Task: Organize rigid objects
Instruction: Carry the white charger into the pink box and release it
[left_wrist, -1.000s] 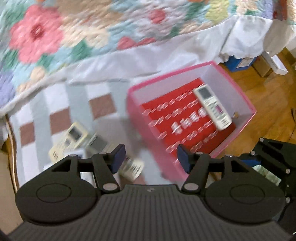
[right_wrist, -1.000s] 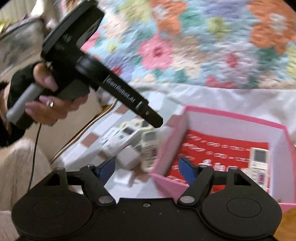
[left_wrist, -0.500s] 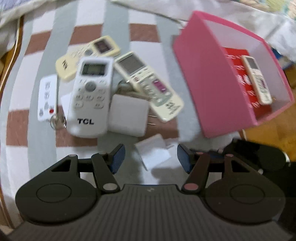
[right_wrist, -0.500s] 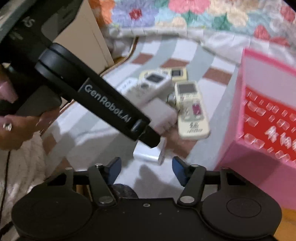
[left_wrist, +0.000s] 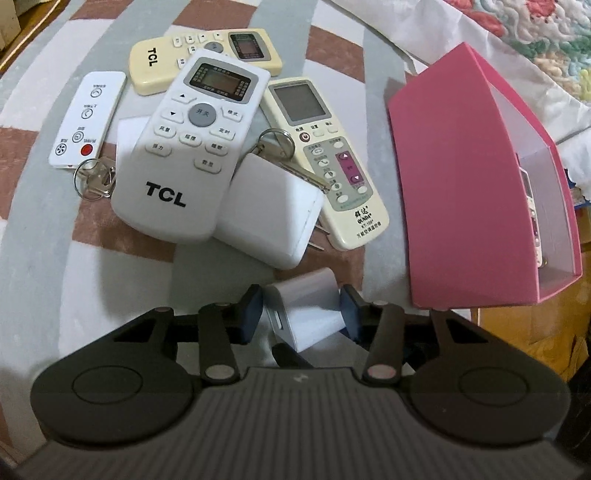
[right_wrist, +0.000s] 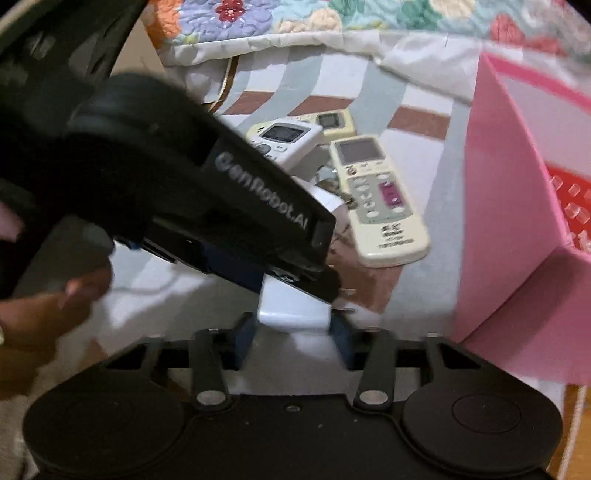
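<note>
Striped blanket | our left gripper and right gripper both closing around one small white charger | we may tug it apart, drop it.

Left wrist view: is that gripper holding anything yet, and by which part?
Small white charger, pinched across its two opposite side faces by the left gripper, whose jaws are closing. The right gripper's jaws are closing on the same charger.
</note>
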